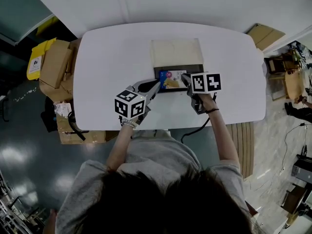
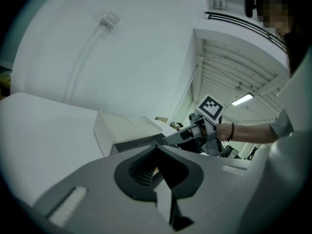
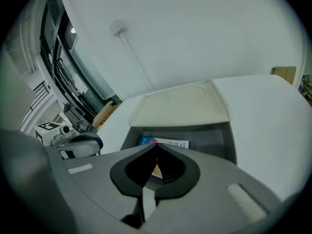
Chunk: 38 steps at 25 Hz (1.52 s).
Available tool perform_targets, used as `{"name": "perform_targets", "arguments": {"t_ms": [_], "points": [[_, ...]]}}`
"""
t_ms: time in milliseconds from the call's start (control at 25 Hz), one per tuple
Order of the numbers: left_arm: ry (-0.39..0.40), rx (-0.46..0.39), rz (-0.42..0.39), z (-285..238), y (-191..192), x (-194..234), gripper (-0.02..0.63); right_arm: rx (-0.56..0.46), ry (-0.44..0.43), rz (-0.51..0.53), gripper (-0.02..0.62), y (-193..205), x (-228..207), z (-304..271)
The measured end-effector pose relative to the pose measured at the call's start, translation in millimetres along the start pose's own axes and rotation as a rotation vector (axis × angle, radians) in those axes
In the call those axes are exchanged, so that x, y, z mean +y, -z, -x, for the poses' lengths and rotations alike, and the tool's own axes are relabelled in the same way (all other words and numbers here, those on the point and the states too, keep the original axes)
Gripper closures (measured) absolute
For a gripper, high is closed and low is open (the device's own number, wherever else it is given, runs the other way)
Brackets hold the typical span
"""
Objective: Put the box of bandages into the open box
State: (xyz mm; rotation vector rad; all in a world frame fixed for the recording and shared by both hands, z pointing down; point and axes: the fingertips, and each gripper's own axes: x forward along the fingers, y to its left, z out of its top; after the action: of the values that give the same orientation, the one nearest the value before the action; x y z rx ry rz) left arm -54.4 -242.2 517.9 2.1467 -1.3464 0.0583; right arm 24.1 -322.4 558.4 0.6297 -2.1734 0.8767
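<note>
Bandage box (image 1: 171, 79): flat rectangular carton, printed blue, white and yellow. We find it lying on its broad face inside the open box (image 1: 178, 67), against the dark floor, nothing gripping it.

Open box: shallow rectangular tray with dark, matte walls. Its lid (image 1: 175, 51) is cream, smooth and stiff, with a faint round emboss, hinged at the far edge and folded back flat beyond the tray.

Table (image 1: 112, 57): plain white top with rounded corners. The open box sits on it, near the middle.

Left gripper (image 1: 157, 85): grey moulded plastic with ribbed dark pads. We note its tips pressed together and pinching nothing, at the open box's near left corner; contact with the box we cannot tell.

Right gripper (image 1: 185, 78): same build. We note its jaws closed tip to tip and empty, poised over the open box's near edge, above the bandage box.

Cartons (image 1: 56, 67): brown corrugated card, stacked on the floor well left of the open box.
</note>
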Motion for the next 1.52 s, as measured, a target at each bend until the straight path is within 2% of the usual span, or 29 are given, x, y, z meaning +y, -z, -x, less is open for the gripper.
{"name": "perform_targets", "arguments": {"t_ms": [160,480,880,1240,1520], "points": [[0.000,-0.019,-0.010,4.2,-7.3,-2.2,0.612,-0.077,-0.056,-0.006,0.583,-8.0,15.6,12.9],[-0.009,-0.073,-0.054,18.6,-30.4,-6.4,0.612,-0.236,-0.122,0.068,0.583,-23.5,42.1,45.4],[-0.068,-0.172,-0.119,47.8,-55.9,-7.5,0.612,-0.451,-0.156,0.177,0.583,-37.1,65.2,83.8],[-0.101,-0.256,-0.178,61.7,-75.5,-14.1,0.612,-0.599,-0.165,0.185,0.583,-45.9,70.0,115.1],[-0.110,-0.312,-0.219,70.6,-92.3,-24.7,0.612,-0.690,-0.212,0.184,0.583,-53.8,71.5,140.3]]}}
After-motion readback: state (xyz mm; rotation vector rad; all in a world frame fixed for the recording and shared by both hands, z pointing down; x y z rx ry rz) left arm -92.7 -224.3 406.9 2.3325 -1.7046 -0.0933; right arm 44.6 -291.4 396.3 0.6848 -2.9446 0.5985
